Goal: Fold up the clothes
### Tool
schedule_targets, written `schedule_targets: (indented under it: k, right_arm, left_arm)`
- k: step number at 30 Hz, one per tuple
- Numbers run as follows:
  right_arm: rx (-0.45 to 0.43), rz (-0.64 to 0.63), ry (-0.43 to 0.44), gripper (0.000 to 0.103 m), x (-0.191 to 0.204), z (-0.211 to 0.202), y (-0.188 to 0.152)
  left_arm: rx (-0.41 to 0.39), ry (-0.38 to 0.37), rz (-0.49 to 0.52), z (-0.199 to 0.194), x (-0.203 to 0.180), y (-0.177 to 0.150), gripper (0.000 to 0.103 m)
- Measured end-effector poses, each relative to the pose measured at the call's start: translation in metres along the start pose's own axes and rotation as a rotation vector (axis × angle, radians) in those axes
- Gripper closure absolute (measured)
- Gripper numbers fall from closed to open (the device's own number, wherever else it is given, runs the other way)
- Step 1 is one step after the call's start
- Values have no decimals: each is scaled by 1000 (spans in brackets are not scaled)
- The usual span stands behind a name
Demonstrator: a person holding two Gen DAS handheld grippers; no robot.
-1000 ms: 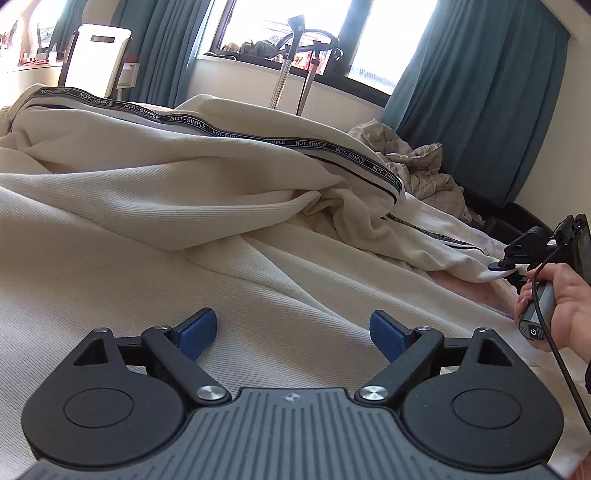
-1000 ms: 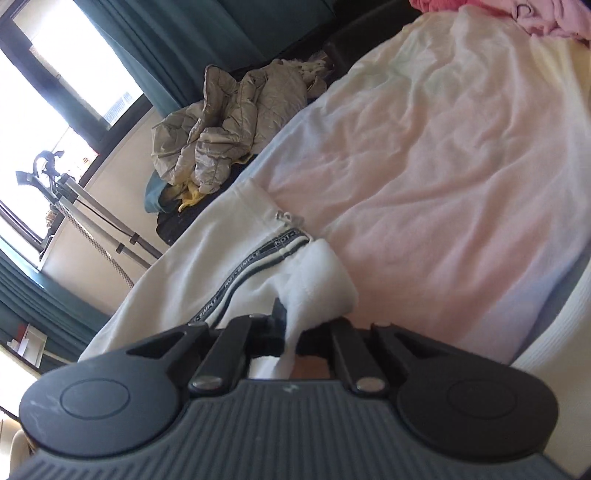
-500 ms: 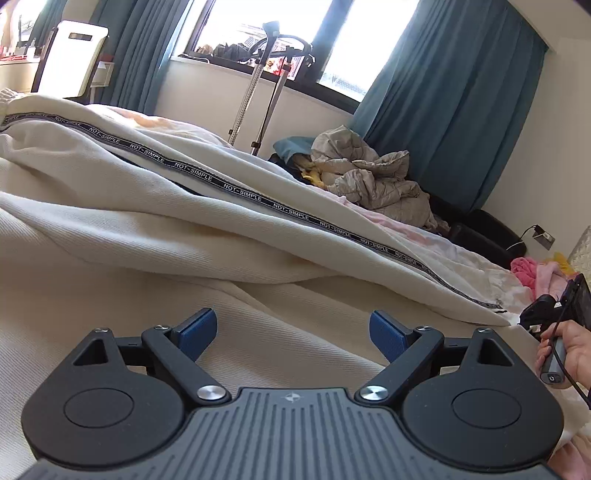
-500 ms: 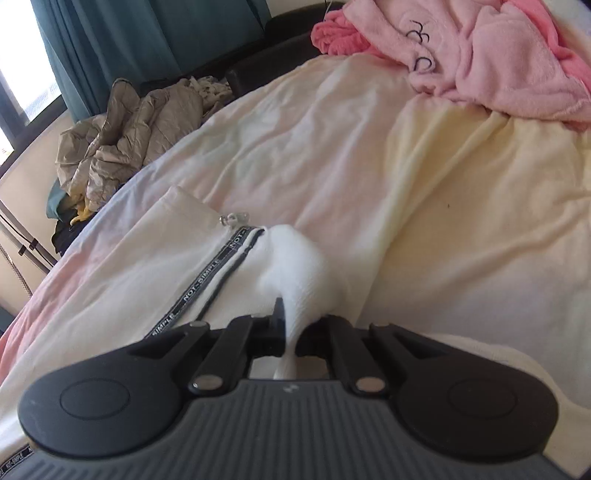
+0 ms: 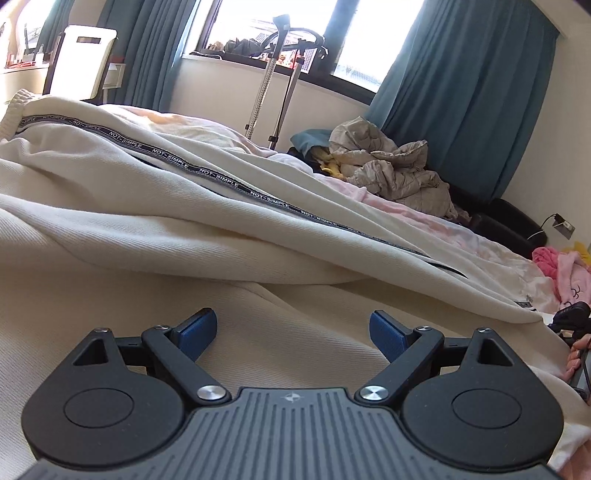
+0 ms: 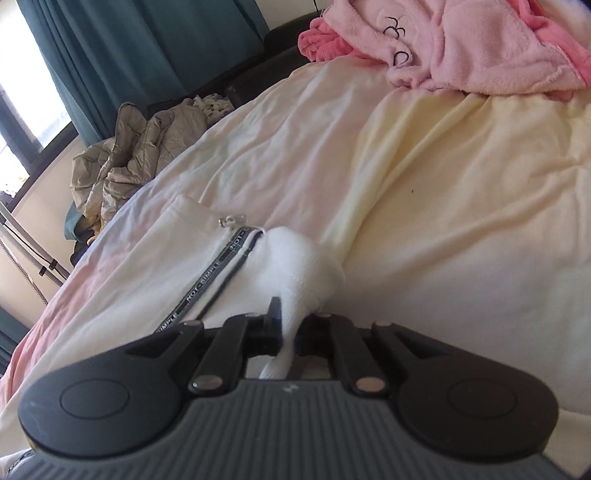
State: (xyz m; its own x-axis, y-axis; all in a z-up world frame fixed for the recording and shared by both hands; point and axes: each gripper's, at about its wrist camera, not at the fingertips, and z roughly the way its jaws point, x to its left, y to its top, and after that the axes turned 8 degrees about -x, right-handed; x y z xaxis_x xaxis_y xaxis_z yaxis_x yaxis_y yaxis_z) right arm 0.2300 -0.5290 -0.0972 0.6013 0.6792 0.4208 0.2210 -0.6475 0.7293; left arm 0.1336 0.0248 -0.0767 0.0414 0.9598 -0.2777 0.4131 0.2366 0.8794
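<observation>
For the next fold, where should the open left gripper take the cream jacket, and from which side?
Probably the ribbed hem at the far left end: it lies raised at the jacket's edge. Bring the left gripper level, from outside that edge.

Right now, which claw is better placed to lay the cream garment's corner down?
Right. The right claw, jaws just easing open, has the cream garment's corner between them; the left claw hovers open, holding nothing.

Bedroom: bed point(image 6: 443, 206), curtains point(image 5: 461, 92)

Bright window point(image 5: 280, 29) backlight, blown highlights; fisheye-curved edges
</observation>
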Motion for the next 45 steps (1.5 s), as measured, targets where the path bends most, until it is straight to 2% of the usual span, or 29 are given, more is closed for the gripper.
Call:
schedule_targets:
  k: [2,4,8,12,15,18,21,25,27,29,35,40,43,45]
  right_arm:
    - [8,-29,16,69,2,-14,4]
    - [-17,-94,-8,56,7,-34,4]
    - [-15,-170,-25,55,8,-76,-5]
    - [5,-135,5,55,-3,-118,-19]
    - [63,-78,-15,55,-9,-149,-28]
    - [82,-29,30,55,-12,-177,-33]
    - [67,-76,65,55,-13,-203,-40]
    - [99,-85,97,55,-21,-217,-41]
    - [87,-111,102,54,-21,-223,-39]
    - [72,-134,103,49,-21,-228,-38]
    - [86,-101,131,48,-29,-231,-39]
    - [82,-69,122,46,-33,-228,-39]
    - [82,-61,88,46,-31,-224,-45]
    - [94,-53,70,46,-30,-219,-53]
  left_arm:
    - [0,-5,14,0,-2,-1,11]
    - [-1,-10,26,0,-3,-2,11]
    - [8,-13,27,-5,-2,-2,11]
    - [0,-4,32,-18,-1,-1,11]
    - [-2,8,27,-31,2,3,11]
    - [-6,28,24,-53,8,6,11]
    - [-19,65,29,-78,14,13,11]
    - [-33,116,25,-112,27,30,11]
    - [-40,143,18,-127,34,42,11]
    - [-48,152,13,-141,40,52,11]
    - [-2,200,7,-165,74,78,11]
    - [33,295,-128,-170,118,87,11]
    - [34,345,-264,-171,143,81,11]
    - [35,361,-303,-170,148,77,11]
